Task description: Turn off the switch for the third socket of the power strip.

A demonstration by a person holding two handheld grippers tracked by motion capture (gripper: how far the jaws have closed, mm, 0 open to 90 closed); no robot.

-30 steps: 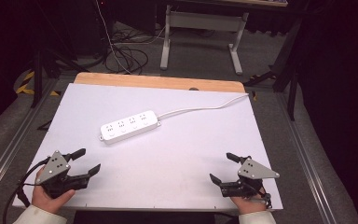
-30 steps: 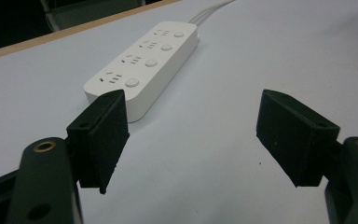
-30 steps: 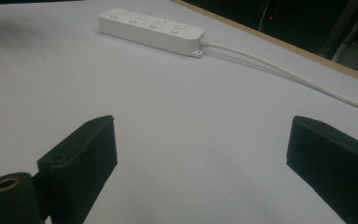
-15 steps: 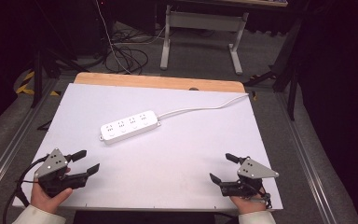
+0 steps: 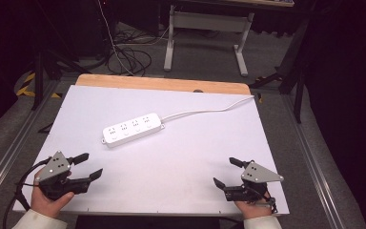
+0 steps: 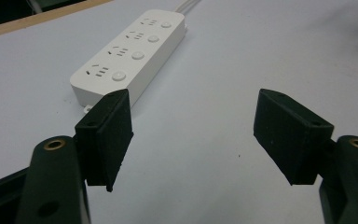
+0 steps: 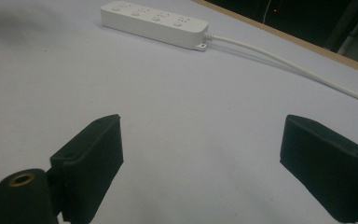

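1. The table (image 5: 181,157) is the biggest thing. Its white top covers most of the middle of the high view, and a strip of brown wood runs along its far edge.

2. The power strip (image 5: 132,129) is white and long, with 4 sets of holes and 4 round buttons. It lies flat on the table, a bit left of the middle of the high view, and it sits slanted. In the left gripper view it is at the upper left (image 6: 130,56). In the right gripper view it is at the top (image 7: 154,18).

3. The white cord (image 5: 205,110) comes out of the right end of the power strip and runs toward the upper right, to the far edge of the table.

4. The left gripper (image 5: 88,167) is at the lower left of the high view, held in a hand (image 5: 47,200). Its jaws stand wide apart. Nothing is between them but bare table. It is well apart from the power strip and points toward it.

5. The right gripper (image 5: 228,172) is at the lower right of the high view, held in the other hand (image 5: 250,209). Its jaws are wide apart too, with nothing between them. It is also well apart from the power strip.
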